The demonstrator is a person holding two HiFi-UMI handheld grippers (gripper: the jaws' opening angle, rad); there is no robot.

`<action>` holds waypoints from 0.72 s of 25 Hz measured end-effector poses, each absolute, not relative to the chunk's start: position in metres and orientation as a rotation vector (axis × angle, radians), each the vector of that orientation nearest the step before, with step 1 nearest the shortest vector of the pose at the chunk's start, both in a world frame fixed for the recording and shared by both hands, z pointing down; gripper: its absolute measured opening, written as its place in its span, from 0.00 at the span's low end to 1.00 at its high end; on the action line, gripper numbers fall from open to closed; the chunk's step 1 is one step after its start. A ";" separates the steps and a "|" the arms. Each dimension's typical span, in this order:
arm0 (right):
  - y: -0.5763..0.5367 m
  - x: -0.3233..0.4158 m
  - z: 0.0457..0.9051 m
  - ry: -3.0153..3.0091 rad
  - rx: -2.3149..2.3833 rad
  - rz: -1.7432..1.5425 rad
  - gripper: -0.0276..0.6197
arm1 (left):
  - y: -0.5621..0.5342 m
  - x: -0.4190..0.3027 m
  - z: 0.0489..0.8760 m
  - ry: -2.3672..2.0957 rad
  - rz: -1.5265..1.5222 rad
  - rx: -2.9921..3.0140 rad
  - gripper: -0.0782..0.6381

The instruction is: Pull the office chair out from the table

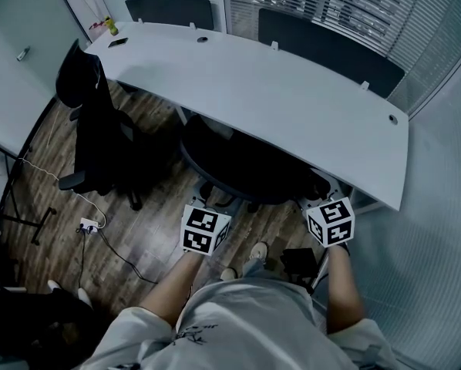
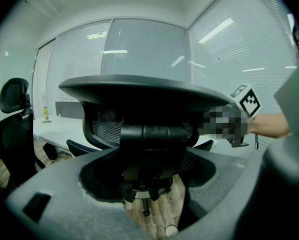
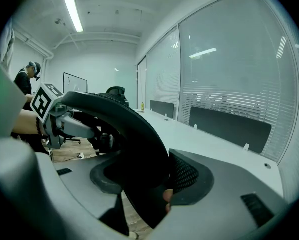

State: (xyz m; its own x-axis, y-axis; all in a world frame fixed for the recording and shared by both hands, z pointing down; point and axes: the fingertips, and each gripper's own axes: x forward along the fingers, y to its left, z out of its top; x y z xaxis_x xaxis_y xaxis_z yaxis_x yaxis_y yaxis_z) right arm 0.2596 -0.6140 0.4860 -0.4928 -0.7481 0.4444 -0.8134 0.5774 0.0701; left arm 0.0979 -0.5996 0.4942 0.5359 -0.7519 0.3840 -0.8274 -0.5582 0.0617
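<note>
The black office chair is tucked under the curved white table, and only its backrest top shows from above. My left gripper is at the backrest's left end and my right gripper at its right end. In the left gripper view the jaws are shut on a black bar of the chair's back, below the wide top rim. In the right gripper view the jaws are shut on the thick curved rim, with mesh behind it.
A second black chair with a headrest stands to the left on the wood floor. A power strip and its cable lie near it. A yellow bottle stands at the table's far end. Glass walls with blinds close the room behind.
</note>
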 end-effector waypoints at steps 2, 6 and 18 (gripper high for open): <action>-0.611 0.257 0.485 -2.380 1.254 0.213 0.38 | -0.597 0.095 0.493 -1.332 0.462 2.540 0.56; -0.599 0.251 0.485 -2.378 1.267 0.230 0.38 | -0.588 0.089 0.491 -1.324 0.455 2.542 0.56; -0.557 0.231 0.486 -2.343 1.297 0.256 0.37 | -0.553 0.067 0.490 -1.303 0.463 2.555 0.55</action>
State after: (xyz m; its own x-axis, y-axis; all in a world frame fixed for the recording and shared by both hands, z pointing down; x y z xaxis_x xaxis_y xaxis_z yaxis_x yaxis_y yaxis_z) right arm 0.2307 -0.5569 0.4856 -0.4581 -0.7561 0.4674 -0.8393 0.5411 0.0528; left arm 0.0672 -0.5530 0.4903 0.5530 -0.7408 0.3814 -0.8154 -0.5752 0.0649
